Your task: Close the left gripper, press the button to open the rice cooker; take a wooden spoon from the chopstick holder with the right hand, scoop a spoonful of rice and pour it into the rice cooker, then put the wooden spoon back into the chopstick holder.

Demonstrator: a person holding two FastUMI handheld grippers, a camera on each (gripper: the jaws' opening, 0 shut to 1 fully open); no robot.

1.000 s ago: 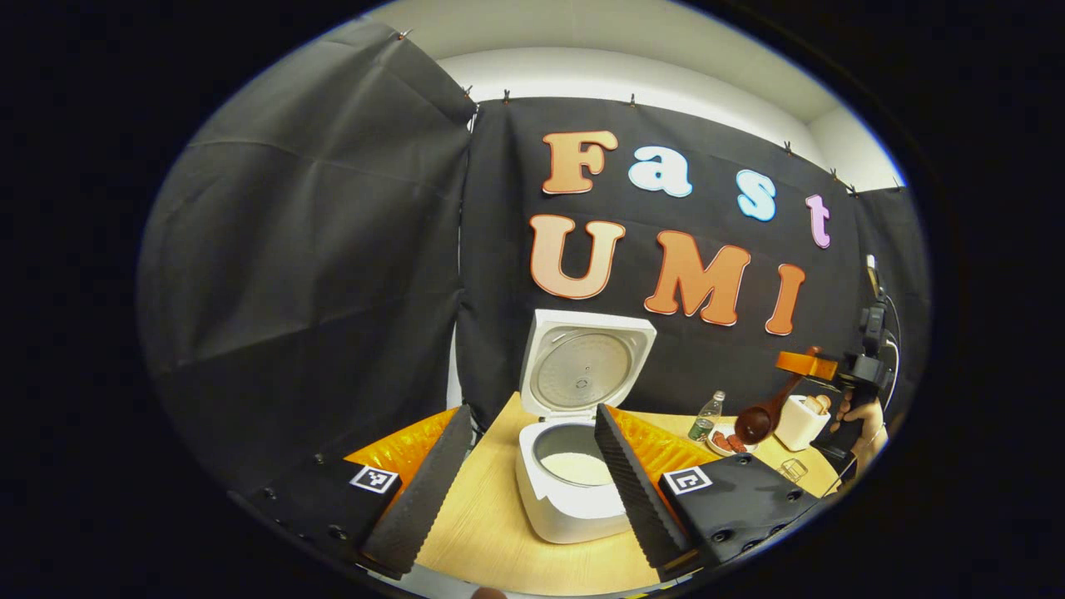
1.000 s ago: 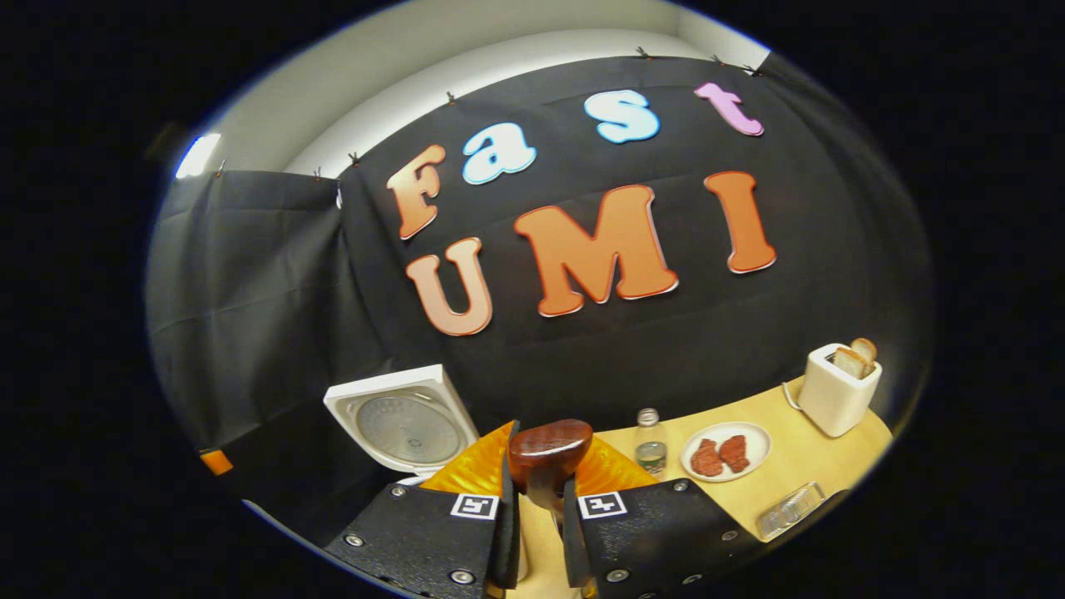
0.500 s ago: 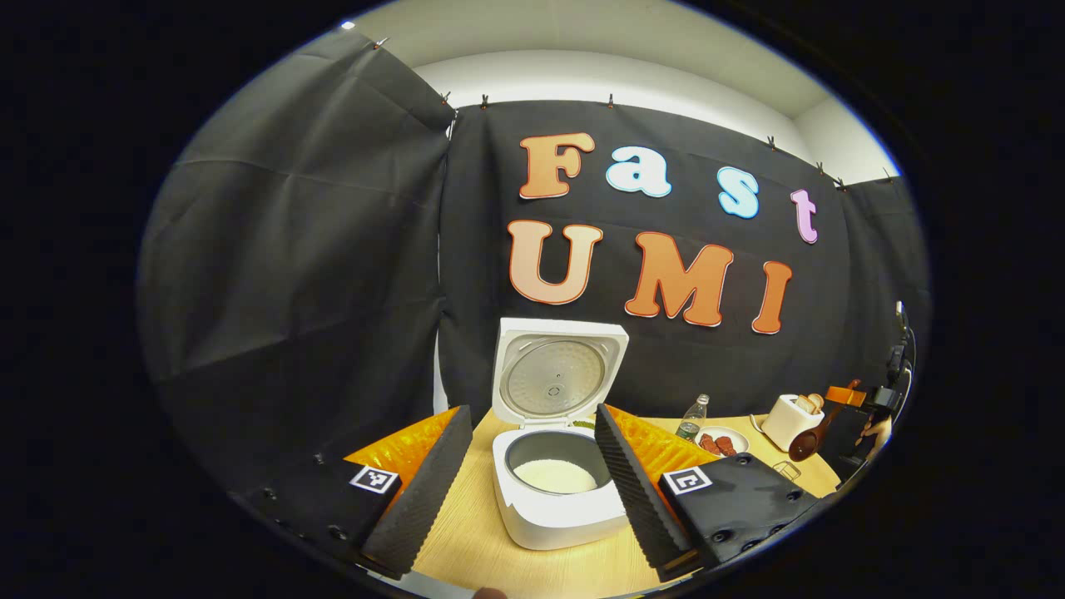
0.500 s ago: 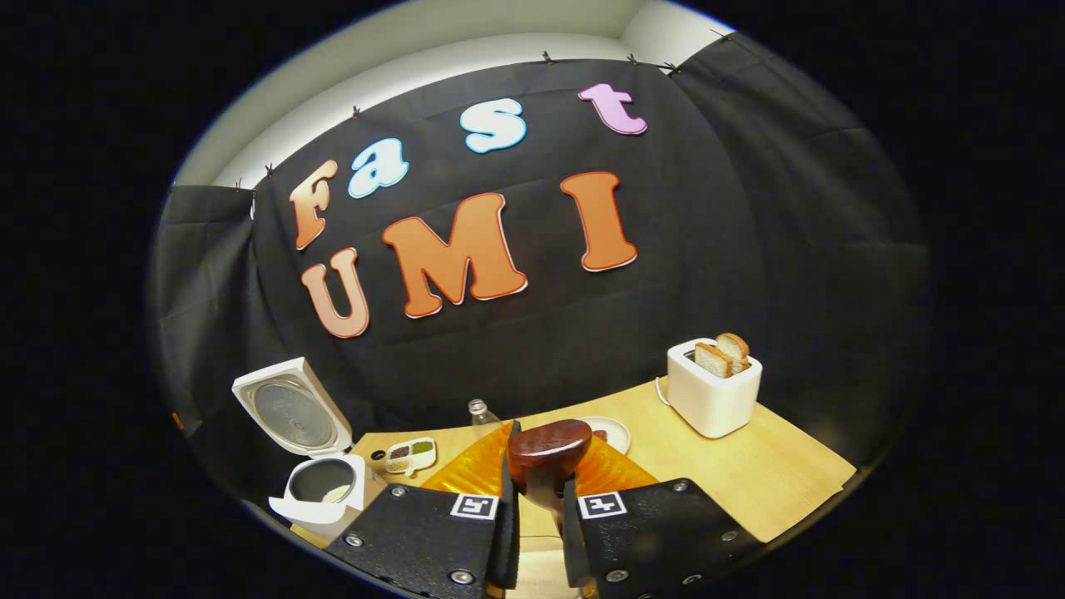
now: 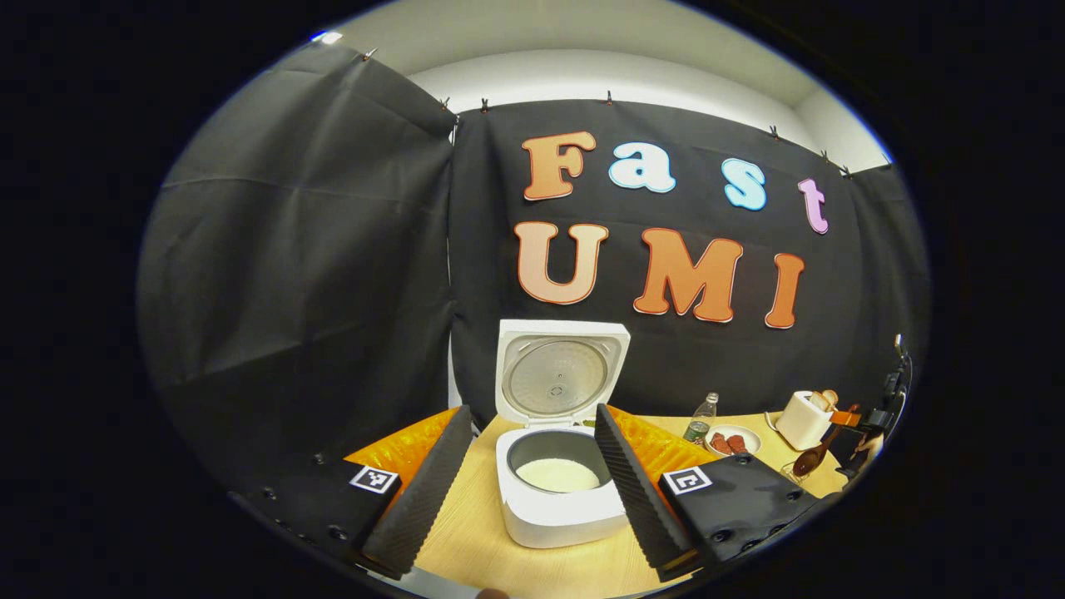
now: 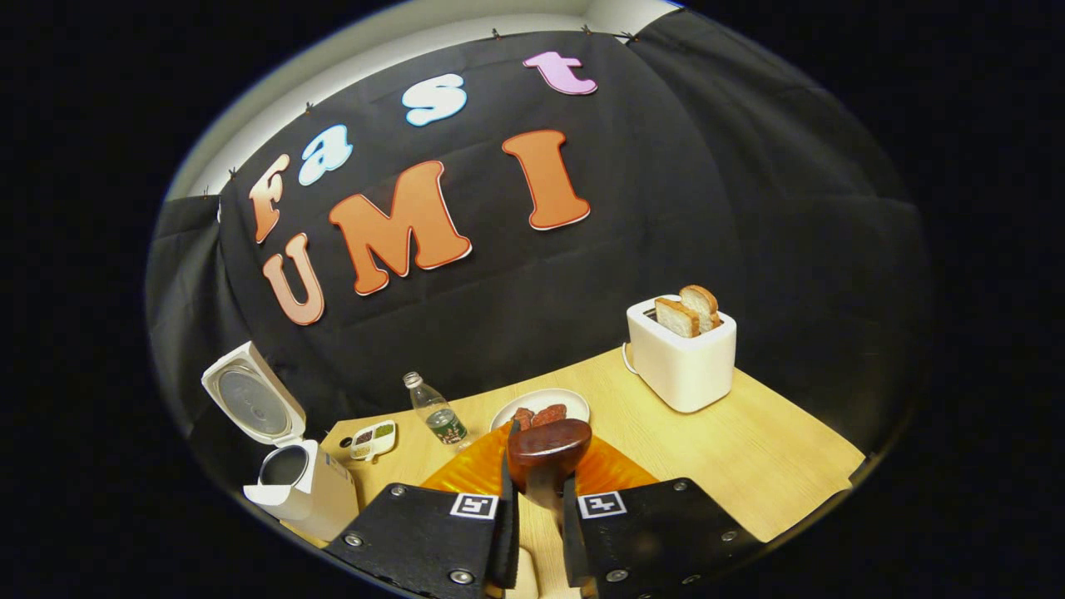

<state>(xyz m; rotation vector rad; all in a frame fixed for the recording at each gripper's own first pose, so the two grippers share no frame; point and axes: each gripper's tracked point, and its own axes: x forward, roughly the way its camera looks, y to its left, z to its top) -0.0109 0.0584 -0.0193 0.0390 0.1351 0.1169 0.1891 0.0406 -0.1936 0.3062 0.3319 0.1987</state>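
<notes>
The wooden spoon (image 6: 549,449) is clamped between the right gripper (image 6: 539,499) fingers, bowl forward, well right of the rice cooker (image 5: 559,491), likely for return to the holder. The left gripper (image 5: 532,491) is held spread before the rice-filled cooker.

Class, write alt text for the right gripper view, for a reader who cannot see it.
The right gripper grips a wooden spoon between its fingers above a wooden table. Beyond stand a toaster holding bread, a plate of meat, a bottle, and at far left the rice cooker, lid raised.
</notes>
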